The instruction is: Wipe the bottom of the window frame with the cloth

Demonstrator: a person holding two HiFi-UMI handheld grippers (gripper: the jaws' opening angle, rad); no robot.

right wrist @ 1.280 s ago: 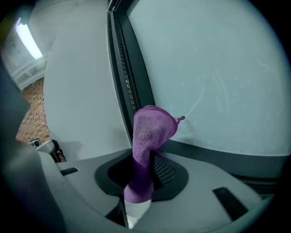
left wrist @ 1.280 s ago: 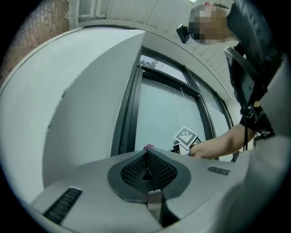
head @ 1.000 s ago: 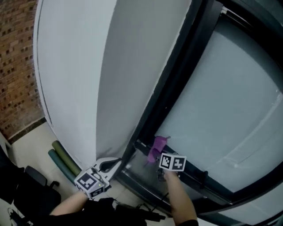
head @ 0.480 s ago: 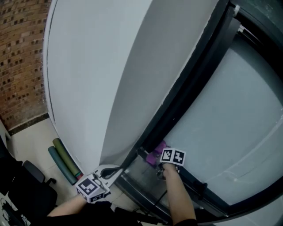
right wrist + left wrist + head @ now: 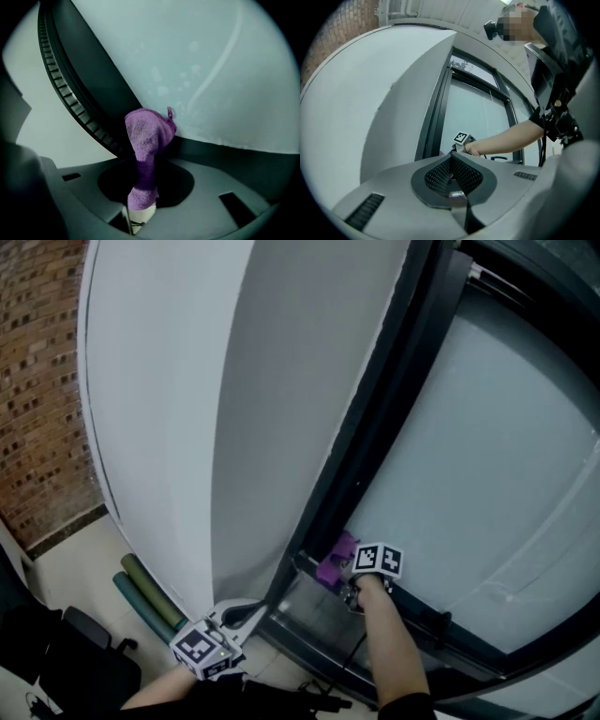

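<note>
A purple cloth (image 5: 147,140) is pinched in my right gripper (image 5: 143,187), which is shut on it. The bunched cloth (image 5: 334,561) presses into the lower left corner of the dark window frame (image 5: 375,442), where the bottom rail (image 5: 225,157) meets the upright. The right gripper (image 5: 367,570) shows its marker cube in the head view, low and centre. My left gripper (image 5: 220,638) hangs lower left, away from the window. Its jaws (image 5: 451,176) are shut with nothing between them. In the left gripper view, the right gripper's cube (image 5: 461,138) and forearm reach toward the glass.
Frosted glass (image 5: 487,465) fills the frame. A white wall panel (image 5: 187,409) runs left of it, with brick wall (image 5: 37,381) beyond. Two green rolled mats (image 5: 150,601) lie on the floor at lower left. A black handle (image 5: 439,622) sits on the bottom rail, right of the cloth.
The right gripper has shifted slightly with the cloth, which is now tucked tighter into the frame's lower left corner. The left gripper stays low and idle.
</note>
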